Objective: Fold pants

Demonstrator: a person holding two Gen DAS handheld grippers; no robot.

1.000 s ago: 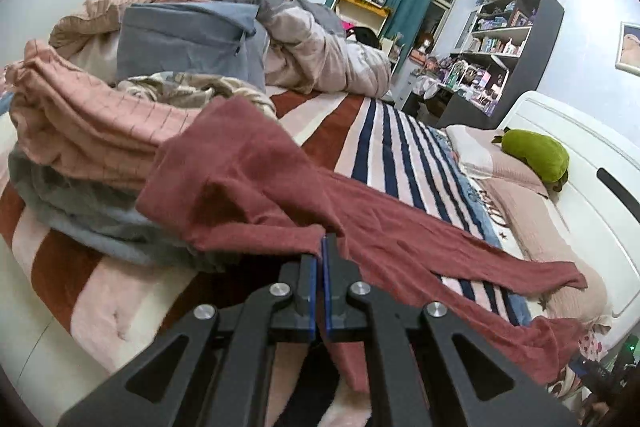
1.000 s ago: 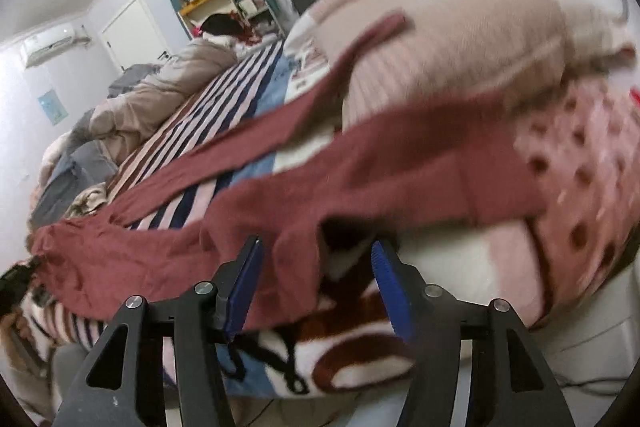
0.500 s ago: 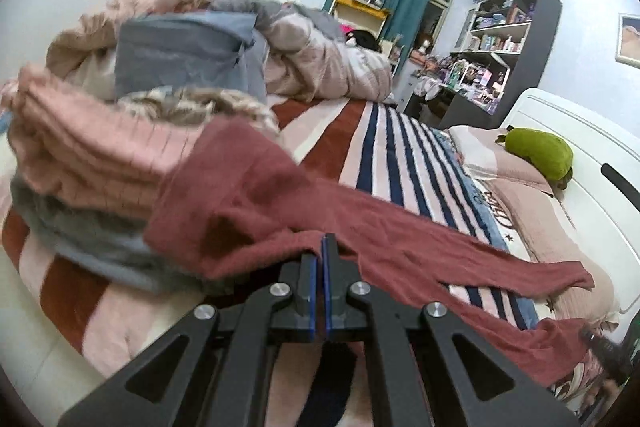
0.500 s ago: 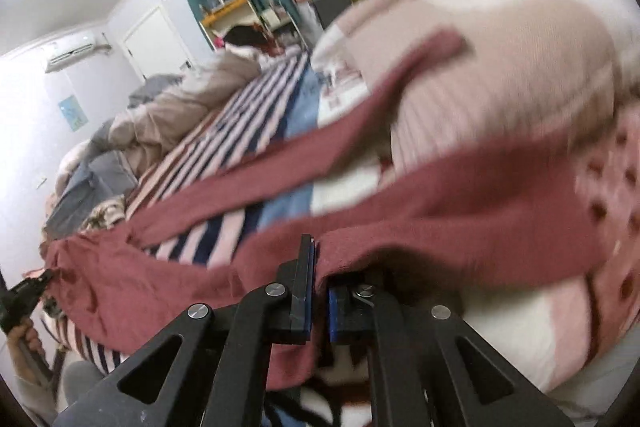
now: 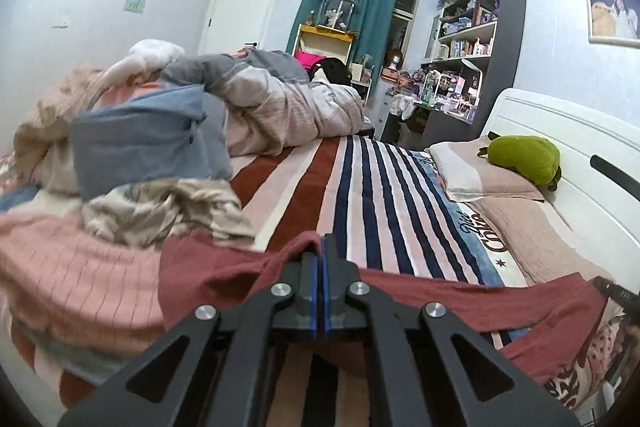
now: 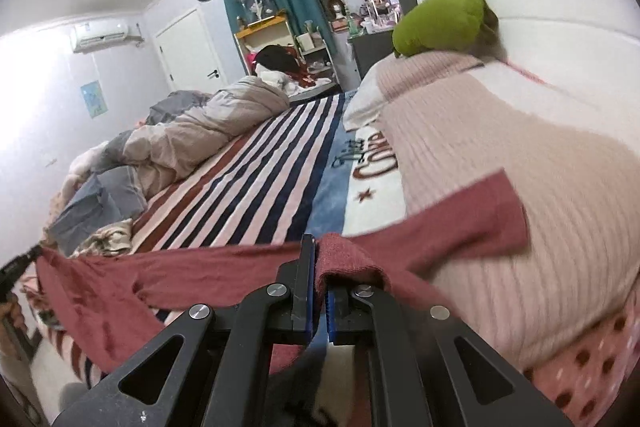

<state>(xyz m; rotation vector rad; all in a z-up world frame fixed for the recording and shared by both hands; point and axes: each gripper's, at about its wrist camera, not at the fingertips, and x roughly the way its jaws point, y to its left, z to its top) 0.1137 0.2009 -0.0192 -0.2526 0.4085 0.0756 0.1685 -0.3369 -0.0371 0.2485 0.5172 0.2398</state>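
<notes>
Here, 1 striped blanket covers the bed and runs away ahead of both grippers, its red, pink and navy bands reaching 1 rumpled beige-and-grey duvet at the far end. Ahead and left of the left gripper sits 1 heap of clothes, with a grey-blue folded piece on top and a pink ribbed piece low down. Ahead and right of the right gripper lie 2 pink pillows, the farther one carrying 1 green plush toy.

The 1 pair of maroon pants stretches sideways between the 2 grippers, just above the blanket. The left gripper has its 2 fingers pressed together on a fold of the waist end, which spreads to its left over the pink ribbed piece. The right gripper has its 2 fingers nearly together with a bunch of leg fabric pinched between them; 1 free leg end lies to its right on the near pillow.
</notes>
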